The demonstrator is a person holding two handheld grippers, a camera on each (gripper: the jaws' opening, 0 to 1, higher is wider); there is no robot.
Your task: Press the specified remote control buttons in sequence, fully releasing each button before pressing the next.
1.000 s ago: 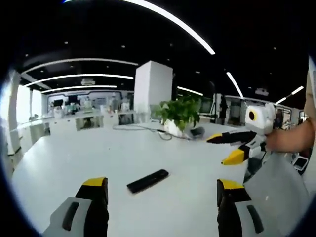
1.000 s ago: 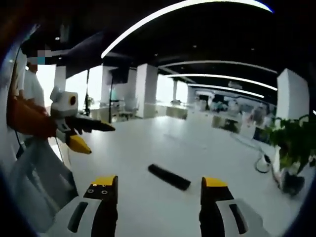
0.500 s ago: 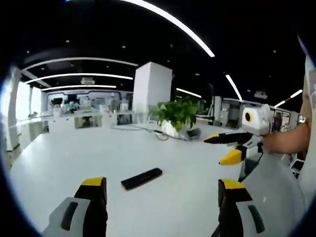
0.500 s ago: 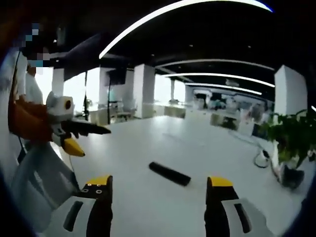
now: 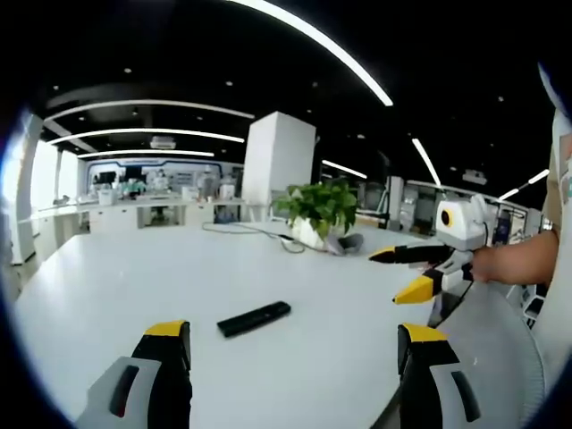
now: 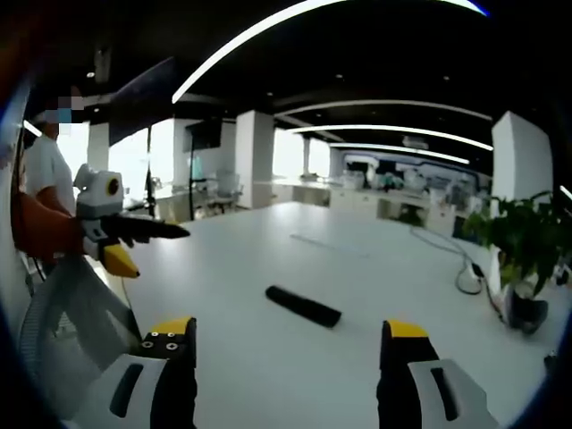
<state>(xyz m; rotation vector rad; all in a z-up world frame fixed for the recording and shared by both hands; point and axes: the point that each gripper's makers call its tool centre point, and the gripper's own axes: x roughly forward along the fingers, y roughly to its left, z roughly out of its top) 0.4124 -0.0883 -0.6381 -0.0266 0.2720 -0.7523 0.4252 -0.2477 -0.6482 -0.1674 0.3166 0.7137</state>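
Note:
A black remote control (image 5: 255, 318) lies flat on the white table (image 5: 134, 286), ahead of my left gripper (image 5: 295, 344), which is open with nothing between its jaws. The right gripper (image 5: 407, 273) comes in from the right of the left gripper view, held by a hand, its jaws apart. In the right gripper view the remote control (image 6: 304, 307) lies ahead of my right gripper (image 6: 290, 342), open and held above the table (image 6: 357, 268). The left gripper (image 6: 134, 243) shows at the left of that view, jaws apart, above the table's edge.
A potted green plant (image 5: 322, 210) stands at the far side of the table with a cable and a dark object beside it; the plant (image 6: 518, 250) is at the right in the right gripper view. A grey chair back (image 6: 67, 304) sits at the left. A person (image 6: 45, 170) stands behind.
Both cameras have pulled back and up a little, so the remote sits slightly farther ahead. The remote has not moved. Both grippers stay open.

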